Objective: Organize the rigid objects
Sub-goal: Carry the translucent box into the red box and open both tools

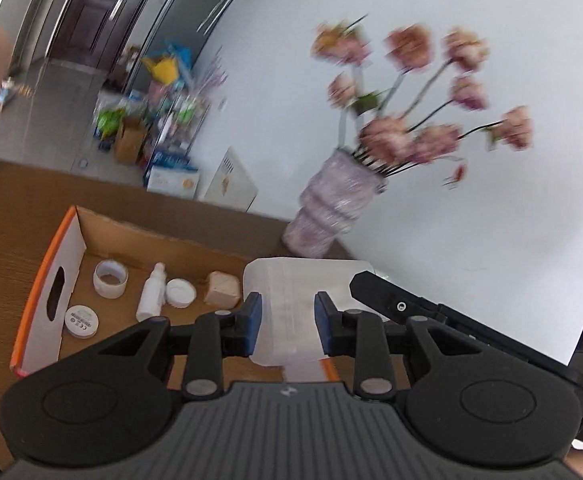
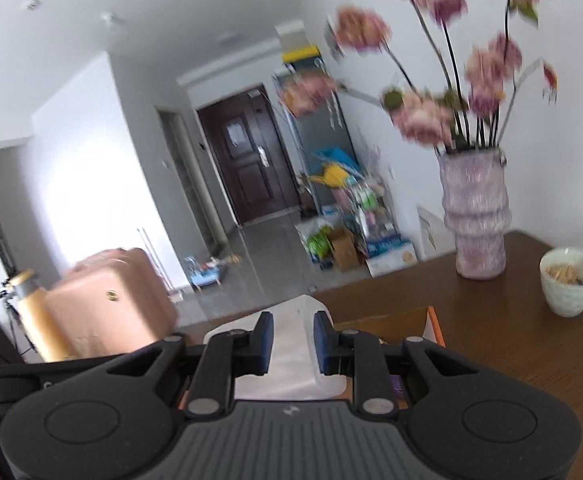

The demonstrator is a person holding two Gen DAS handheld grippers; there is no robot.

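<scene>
Daylight, bright and even. Right wrist view: blown-out glare on the far wall (image 2: 87,208). Heavy motion blur on the flowers (image 1: 411,92) and vase (image 2: 477,216) in both views. Fisheye bends straight lines; corners vignette dark. Shadows soft, faint.

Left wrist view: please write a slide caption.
Left hand-held gripper holds a translucent plastic container beside an open cardboard box.

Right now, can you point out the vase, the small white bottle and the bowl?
vase (image 2: 476,216), right wrist view, middle of its body.
small white bottle (image 1: 152,293), left wrist view, its body.
bowl (image 2: 567,293), right wrist view, its outer wall.
</scene>
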